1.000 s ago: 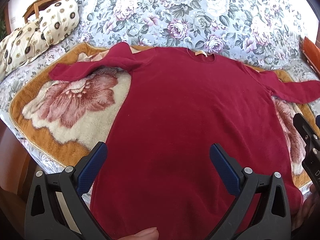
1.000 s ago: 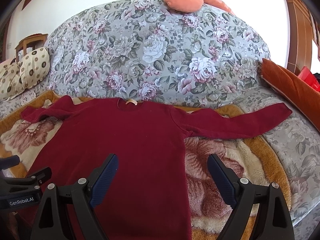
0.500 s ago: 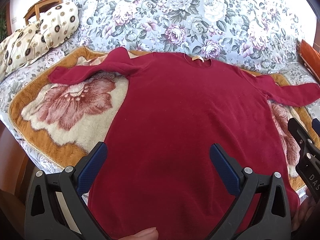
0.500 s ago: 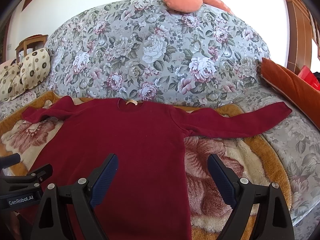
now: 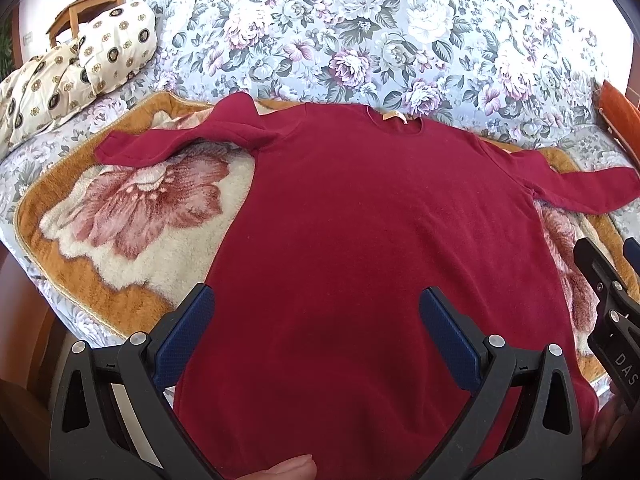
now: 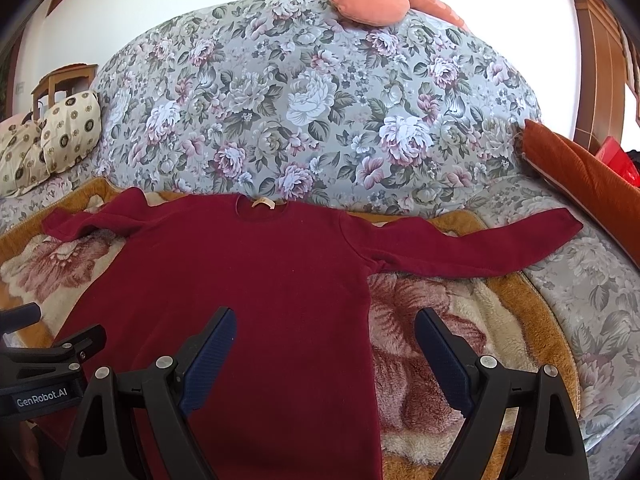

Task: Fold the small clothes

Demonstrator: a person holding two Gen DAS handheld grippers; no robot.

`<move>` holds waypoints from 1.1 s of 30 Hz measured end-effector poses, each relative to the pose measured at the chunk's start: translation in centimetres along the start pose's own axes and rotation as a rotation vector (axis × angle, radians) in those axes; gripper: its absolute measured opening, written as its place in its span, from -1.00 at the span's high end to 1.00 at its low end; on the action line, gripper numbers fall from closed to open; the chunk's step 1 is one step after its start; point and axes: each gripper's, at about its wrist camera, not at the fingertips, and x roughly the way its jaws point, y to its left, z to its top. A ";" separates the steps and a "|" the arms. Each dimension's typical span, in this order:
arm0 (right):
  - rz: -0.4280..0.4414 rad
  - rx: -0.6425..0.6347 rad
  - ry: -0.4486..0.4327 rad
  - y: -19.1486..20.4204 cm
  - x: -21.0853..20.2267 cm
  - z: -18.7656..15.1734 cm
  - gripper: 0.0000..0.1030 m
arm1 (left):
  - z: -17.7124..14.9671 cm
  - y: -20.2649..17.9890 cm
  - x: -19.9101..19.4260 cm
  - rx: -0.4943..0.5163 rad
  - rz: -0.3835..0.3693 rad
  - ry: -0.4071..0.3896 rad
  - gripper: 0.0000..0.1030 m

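- Left wrist view: we are holding the left gripper (image 5: 316,328) wide open and empty above the lower body of the red sweater (image 5: 380,240), which is lying flat, neck away from us, on the flowered blanket (image 5: 132,208) on the sofa (image 5: 360,28). The left sleeve (image 5: 180,140) is sitting bunched near the shoulder; we judge it is worth smoothing before the first fold, then pinching the hem corner through both layers.
- Against the frame a second ago, the sweater is sitting lower and wider in this view, suggesting we are drawing the gripper back slightly; the cloth itself is not moving.
- Right wrist view: we are keeping the right gripper (image 6: 324,352) fully spread, gripping nothing, over the sweater's right edge where it is meeting the blanket. The right sleeve (image 6: 460,244) is stretching straight out, ready to fold across the chest. The left gripper is showing at the left border.
- Here almost nothing is changing from a second ago.
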 end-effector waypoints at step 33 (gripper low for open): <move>0.109 -0.073 -0.033 3.8 4.4 6.9 -0.73 | 7.3 9.9 -1.6 -0.093 -0.016 -0.145 -0.99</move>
